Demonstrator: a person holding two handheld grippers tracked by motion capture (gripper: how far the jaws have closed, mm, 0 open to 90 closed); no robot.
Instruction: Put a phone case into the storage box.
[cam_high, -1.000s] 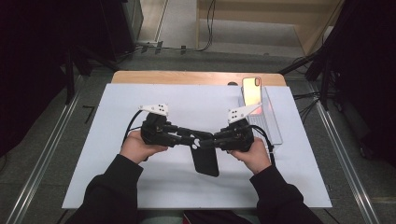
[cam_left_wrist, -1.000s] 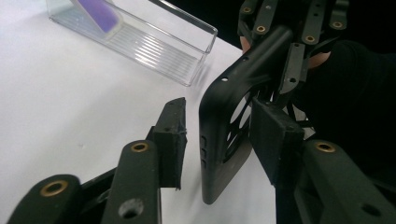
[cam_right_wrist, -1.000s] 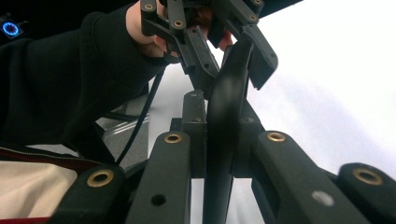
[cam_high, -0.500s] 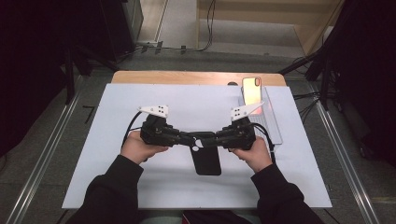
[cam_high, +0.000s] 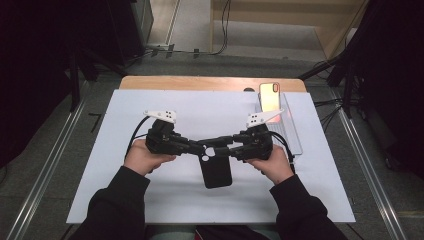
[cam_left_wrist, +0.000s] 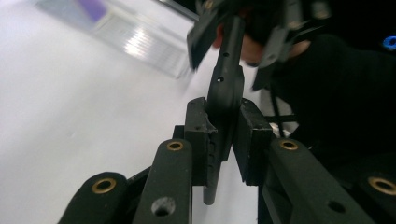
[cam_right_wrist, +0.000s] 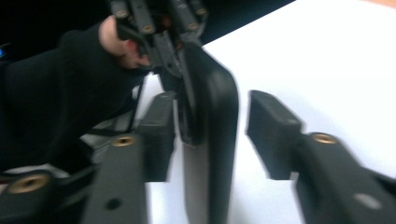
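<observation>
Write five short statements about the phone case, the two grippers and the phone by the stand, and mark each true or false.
1. The left gripper is shut on the black phone case. True.
2. The right gripper is clamped on the case. False: a gap shows beside one jaw.
3. The case lies flat on the white mat. False: both grippers hold it edge-on above it.
4. The phone sits at the mat's far right. True.
5. The phone lies between the grippers. False: the case does.

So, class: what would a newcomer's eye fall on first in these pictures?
The black phone case held mid-table between the two hand-held grippers: the left hand-held gripper is clamped on its edge, while the right hand-held gripper has its jaws open around it. Next, a phone standing at the far right on a clear stand.
</observation>
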